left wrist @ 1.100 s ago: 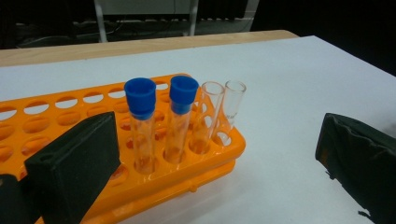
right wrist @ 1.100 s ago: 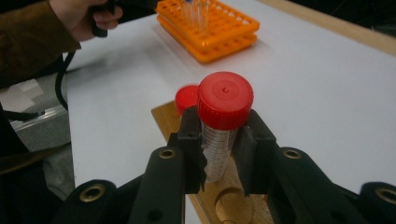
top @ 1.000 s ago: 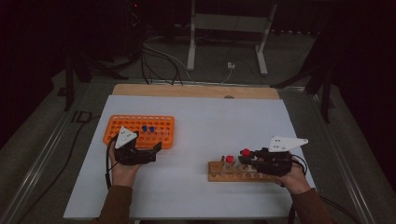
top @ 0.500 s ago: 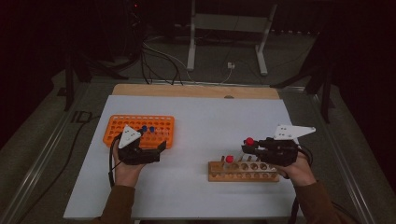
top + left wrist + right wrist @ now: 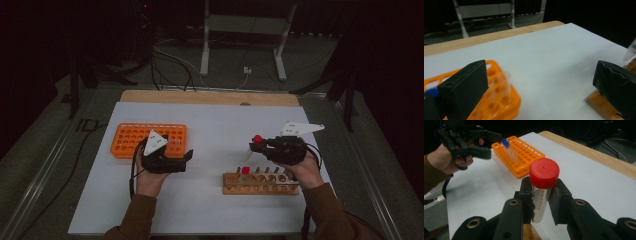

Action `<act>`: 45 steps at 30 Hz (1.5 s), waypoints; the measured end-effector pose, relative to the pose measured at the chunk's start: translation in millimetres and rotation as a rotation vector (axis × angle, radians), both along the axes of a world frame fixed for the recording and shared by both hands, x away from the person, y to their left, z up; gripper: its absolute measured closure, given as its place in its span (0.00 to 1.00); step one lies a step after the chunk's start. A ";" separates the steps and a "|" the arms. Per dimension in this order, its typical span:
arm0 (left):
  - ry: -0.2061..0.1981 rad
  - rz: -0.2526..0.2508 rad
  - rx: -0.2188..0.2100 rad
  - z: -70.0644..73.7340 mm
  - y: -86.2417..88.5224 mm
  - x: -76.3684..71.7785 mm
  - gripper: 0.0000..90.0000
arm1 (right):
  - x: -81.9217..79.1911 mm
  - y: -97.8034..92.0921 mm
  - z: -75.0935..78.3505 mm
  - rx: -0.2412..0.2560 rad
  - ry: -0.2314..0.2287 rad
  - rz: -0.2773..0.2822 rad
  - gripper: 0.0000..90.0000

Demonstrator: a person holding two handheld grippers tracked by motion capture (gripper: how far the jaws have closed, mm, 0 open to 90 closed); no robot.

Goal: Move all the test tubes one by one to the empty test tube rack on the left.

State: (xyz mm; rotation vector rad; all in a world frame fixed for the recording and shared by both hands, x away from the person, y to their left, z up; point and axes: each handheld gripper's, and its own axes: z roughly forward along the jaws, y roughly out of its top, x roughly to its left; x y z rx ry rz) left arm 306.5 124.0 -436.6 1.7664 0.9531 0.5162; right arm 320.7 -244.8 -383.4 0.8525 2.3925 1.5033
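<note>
- High view: the right gripper (image 5: 256, 145) is raised above the long wooden tube block (image 5: 260, 184) and clamps a clear plastic tube with a red screw cap (image 5: 257, 139), which hangs clear of the block, above its left half.
- Right gripper view: the two black jaws press against opposite sides of the tube just under its red cap; the tube (image 5: 542, 192) stands upright between them, and its graduated clear body runs down past the pads.
- A second red-capped tube (image 5: 245, 170) stands in a hole near the left end of the wooden block; the holes to its right show as dark rings.
- The left gripper (image 5: 186, 159) lies low over the white table sheet (image 5: 215, 125), to the left of the wooden block and just in front of the orange plastic tube rack (image 5: 127, 140).
- Left gripper view: its jaws are spread wide with nothing between them; the orange rack (image 5: 504, 100) sits behind the left jaw and a corner of the wooden block (image 5: 601, 105) shows beside the right jaw.
- Right gripper view: two clear tubes with blue caps (image 5: 505, 142) stand upright in the orange rack, well apart from the wooden block, close to the left gripper's tips.
- A person's hand holds each gripper, with brown sleeves (image 5: 325, 210) reaching in from the near table edge.
</note>
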 end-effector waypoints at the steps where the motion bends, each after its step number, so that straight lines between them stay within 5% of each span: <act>1: -0.003 -0.006 0.002 1.2 -3.8 0.5 0.01 | 1.6 2.7 -0.1 -0.001 0.003 -0.003 0.82; 18: -0.042 -0.060 0.001 5.5 -46.0 1.3 0.05 | 20.2 43.5 -3.3 -0.017 0.031 0.011 0.82; 28: -0.010 -0.118 0.030 0.7 -68.6 0.7 0.19 | 21.2 67.1 -7.9 -0.037 0.033 0.025 0.82; 37: -0.001 -0.215 0.032 -3.7 -80.5 -1.6 0.59 | 21.5 80.1 -13.1 -0.052 0.043 0.042 0.82; 45: -0.010 -0.230 0.050 -2.8 -83.1 -2.8 0.78 | 19.8 86.5 -14.3 -0.055 0.043 0.058 0.82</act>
